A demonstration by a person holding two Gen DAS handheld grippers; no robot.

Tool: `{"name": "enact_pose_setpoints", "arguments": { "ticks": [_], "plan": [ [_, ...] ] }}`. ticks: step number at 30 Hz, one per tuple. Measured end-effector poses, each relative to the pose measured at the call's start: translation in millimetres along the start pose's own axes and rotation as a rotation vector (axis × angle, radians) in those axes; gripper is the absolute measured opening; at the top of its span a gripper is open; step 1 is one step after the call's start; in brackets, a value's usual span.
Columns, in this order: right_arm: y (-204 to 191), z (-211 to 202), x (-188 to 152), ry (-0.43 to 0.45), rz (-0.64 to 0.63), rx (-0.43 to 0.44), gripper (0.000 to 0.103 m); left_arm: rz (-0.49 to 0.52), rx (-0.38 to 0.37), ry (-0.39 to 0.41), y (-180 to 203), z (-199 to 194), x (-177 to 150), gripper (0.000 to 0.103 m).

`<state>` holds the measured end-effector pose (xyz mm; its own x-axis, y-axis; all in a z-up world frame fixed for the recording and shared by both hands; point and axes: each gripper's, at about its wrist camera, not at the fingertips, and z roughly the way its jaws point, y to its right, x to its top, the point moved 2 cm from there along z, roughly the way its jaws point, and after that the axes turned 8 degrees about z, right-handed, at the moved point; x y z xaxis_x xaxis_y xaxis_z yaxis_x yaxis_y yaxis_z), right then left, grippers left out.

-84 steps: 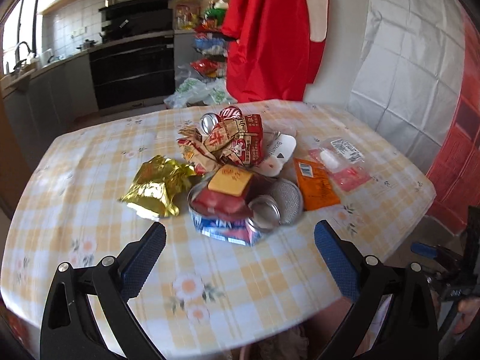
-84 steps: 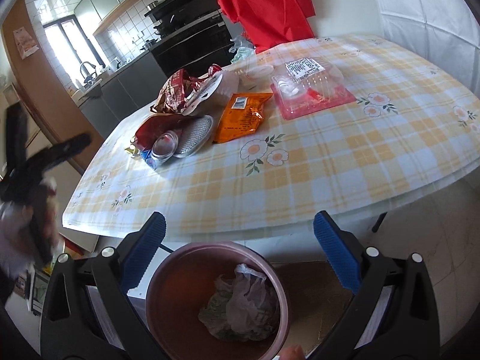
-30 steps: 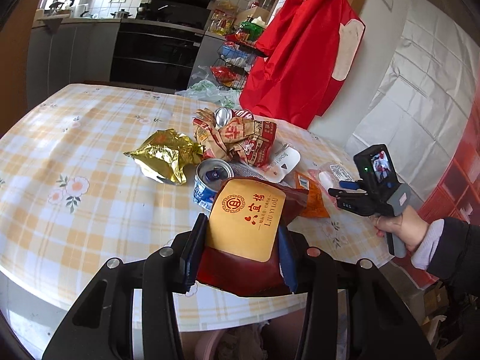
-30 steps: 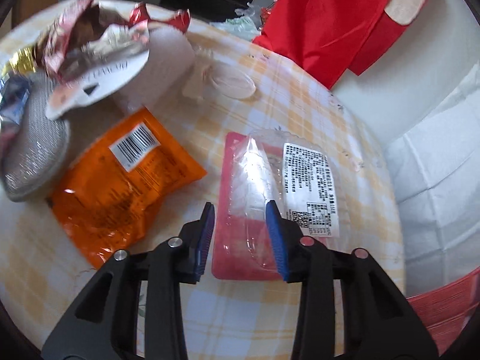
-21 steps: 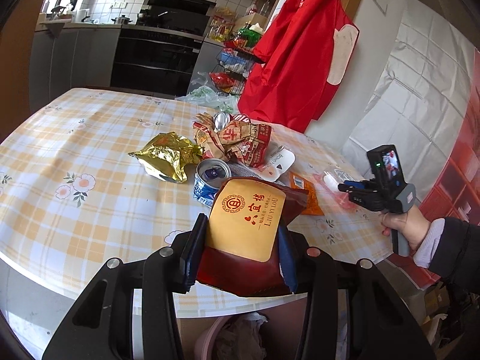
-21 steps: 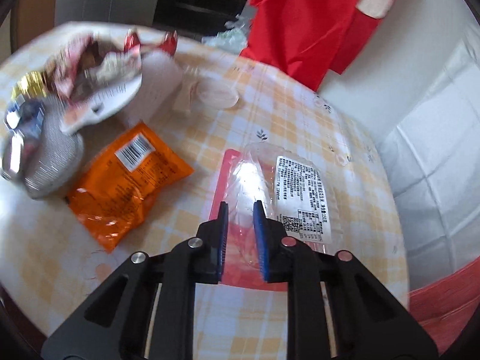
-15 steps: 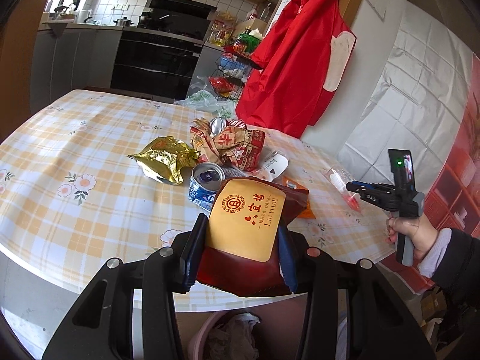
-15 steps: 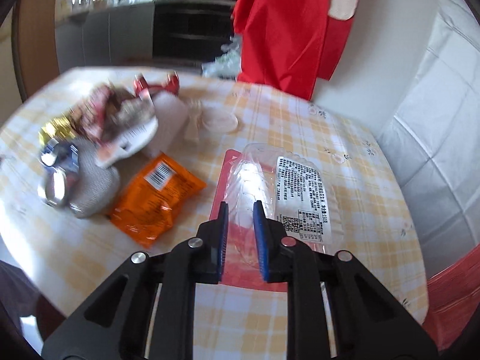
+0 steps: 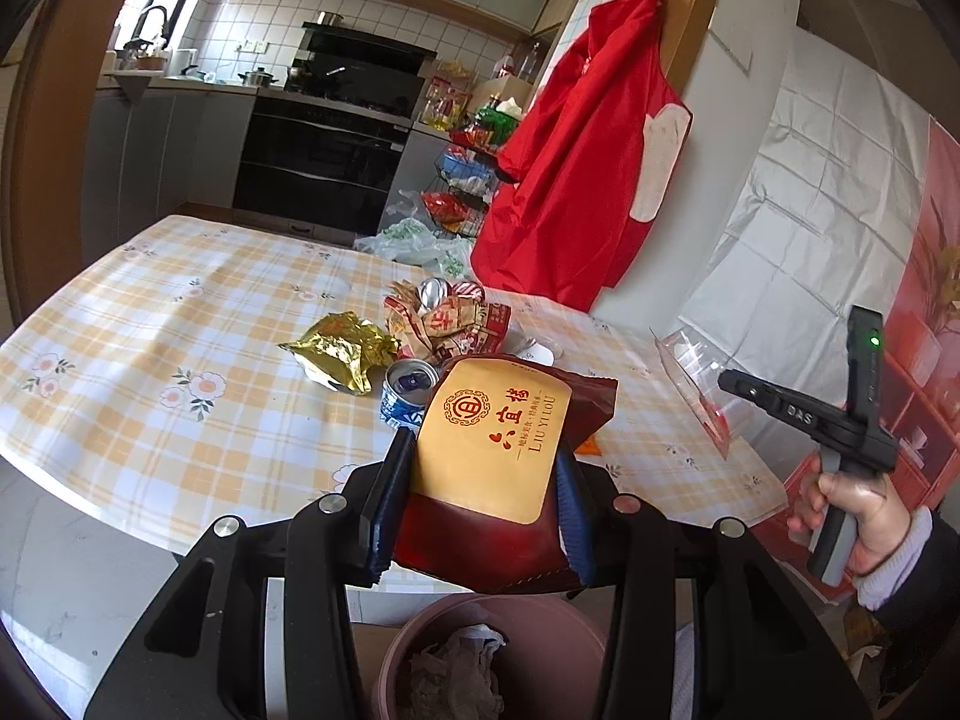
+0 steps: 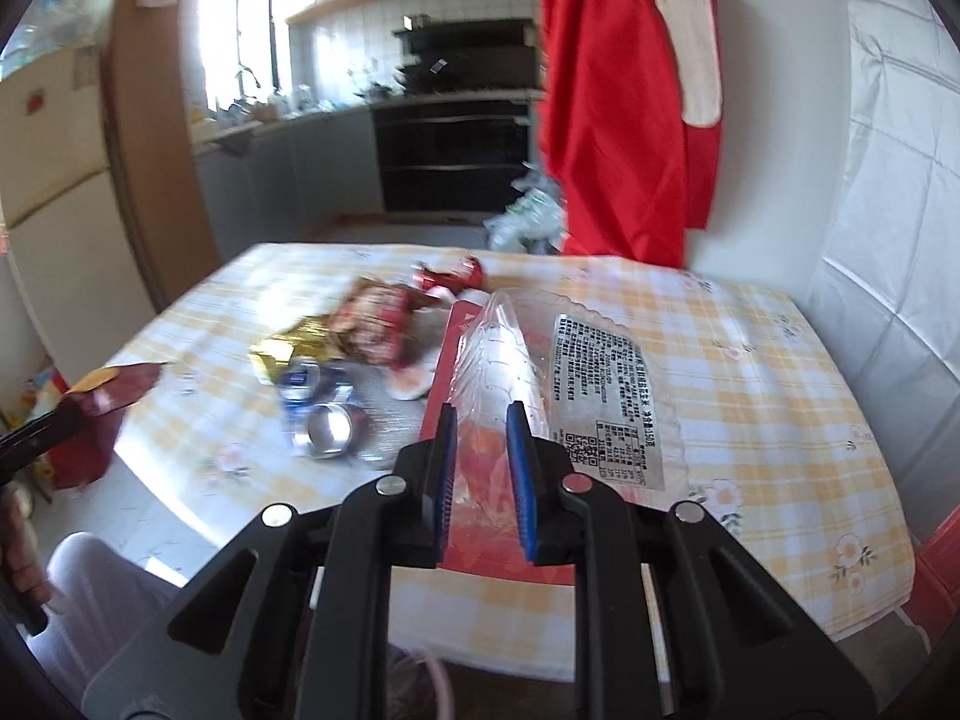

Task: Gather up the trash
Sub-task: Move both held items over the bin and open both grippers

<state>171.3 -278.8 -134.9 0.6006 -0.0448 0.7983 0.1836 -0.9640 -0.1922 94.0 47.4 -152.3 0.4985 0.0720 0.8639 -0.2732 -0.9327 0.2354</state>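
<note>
Gripping maroon snack pouch, left gripper over pink bin; right gripper fingers clamped on clear tray, above counter.

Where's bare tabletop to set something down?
Free: the checked tablecloth left of the crumpled gold foil wrapper, toward the kitchen, and the near-right corner beyond the clear plastic clamshell. Crowded: the centre, around the blue drink can and red snack wrappers.

Far wall: I see white tiles upper left, black oven beneath.
Right: quilted white wall, red cloth hanging.
Light: bright window, upper left.
</note>
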Motion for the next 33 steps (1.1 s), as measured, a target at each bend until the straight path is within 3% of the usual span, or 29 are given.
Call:
{"name": "enact_pose_setpoints", "arguments": {
  "ticks": [13,20,27,30,33],
  "plan": [
    [-65.8,-76.4,-61.5,0.006,0.054,0.165,0.02,-0.006,0.059,0.047,3.9,-74.0,-12.5,0.043],
    [-92.1,-85.7,-86.8,-0.052,0.041,0.231,0.02,-0.026,0.074,0.084,5.2,-105.4,-19.4,0.043],
    [-104.2,-76.9,-103.2,-0.096,0.04,0.273,0.022,-0.076,0.087,0.068,-6.2,-100.3,-25.1,0.043],
    [-103.8,-67.7,-109.2,-0.119,0.048,0.271,0.039,-0.066,0.088,0.052,-5.3,-95.9,-28.1,0.043],
    [-99.1,-67.3,-107.3,-0.085,0.068,0.247,0.066,-0.062,0.084,0.038,-3.9,-90.9,-30.5,0.043]
  ]
}}
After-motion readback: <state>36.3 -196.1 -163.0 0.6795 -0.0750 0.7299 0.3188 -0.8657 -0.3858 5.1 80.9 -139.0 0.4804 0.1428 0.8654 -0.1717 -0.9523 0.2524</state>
